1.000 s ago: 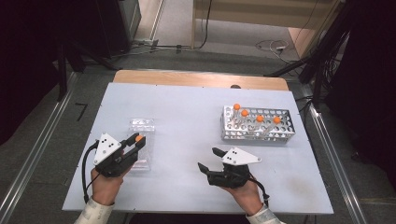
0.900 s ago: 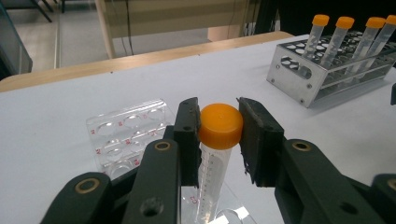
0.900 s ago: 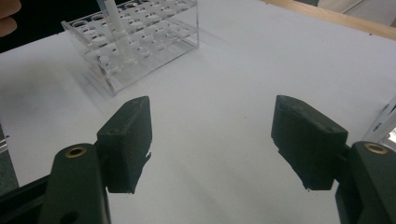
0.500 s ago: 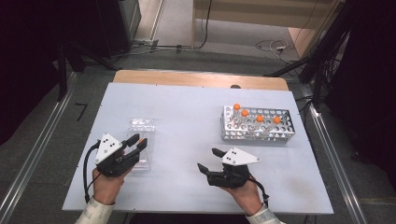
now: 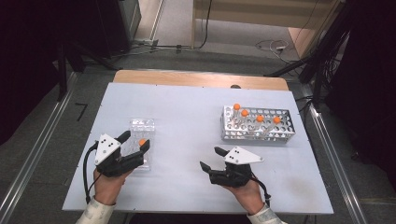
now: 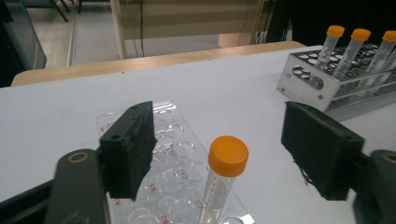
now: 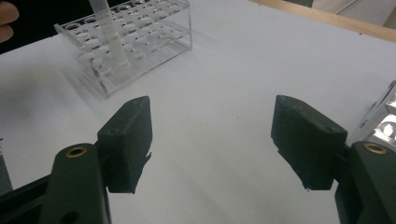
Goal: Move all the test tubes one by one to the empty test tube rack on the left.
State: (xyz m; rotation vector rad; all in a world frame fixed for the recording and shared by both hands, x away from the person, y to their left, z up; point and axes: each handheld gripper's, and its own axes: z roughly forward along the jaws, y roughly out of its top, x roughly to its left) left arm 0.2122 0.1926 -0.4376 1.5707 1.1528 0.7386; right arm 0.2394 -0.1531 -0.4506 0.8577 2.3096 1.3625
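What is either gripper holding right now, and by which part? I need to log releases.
Nothing. The left gripper, jaws just opened, straddles the orange-capped tube standing in the clear rack; the right gripper is open.

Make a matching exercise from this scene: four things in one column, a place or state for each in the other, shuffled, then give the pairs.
Things:
1. tube
2. metal rack
3. left gripper
4. right gripper

Places or states:
A. open over bare table
B. holds four orange-capped tubes
C. stands in the clear rack
D. jaws just opened, apart on either side of the tube, not touching it

Pairs: 1-C, 2-B, 3-D, 4-A
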